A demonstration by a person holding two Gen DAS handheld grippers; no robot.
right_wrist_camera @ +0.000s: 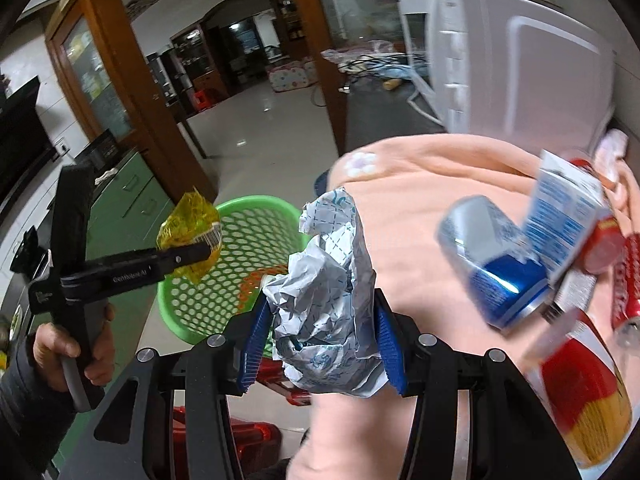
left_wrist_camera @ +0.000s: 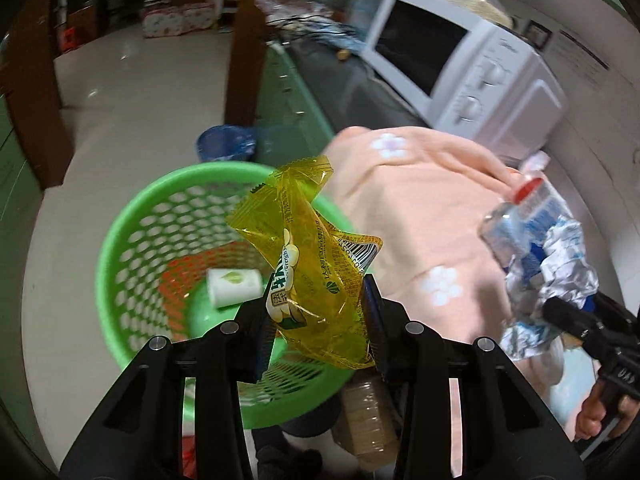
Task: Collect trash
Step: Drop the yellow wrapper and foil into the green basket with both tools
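Observation:
My left gripper [left_wrist_camera: 316, 312] is shut on a yellow snack wrapper [left_wrist_camera: 308, 256] and holds it over the green perforated basket [left_wrist_camera: 132, 248]; the same wrapper [right_wrist_camera: 192, 232] and basket [right_wrist_camera: 236, 248] show in the right wrist view. A white packet [left_wrist_camera: 234, 286] lies in the basket. My right gripper [right_wrist_camera: 320, 336] is shut on a crumpled white and silver wrapper [right_wrist_camera: 324, 300], held above the peach cloth [right_wrist_camera: 420, 208] near the basket; it also shows in the left wrist view [left_wrist_camera: 548, 280].
On the peach cloth [left_wrist_camera: 420, 220] lie a blue can [right_wrist_camera: 492, 272], a white and blue carton [right_wrist_camera: 568, 216], red cans [right_wrist_camera: 628, 280] and a red and yellow pack [right_wrist_camera: 580, 400]. A white microwave [left_wrist_camera: 460, 60] stands behind. A blue bin [left_wrist_camera: 224, 144] is on the floor.

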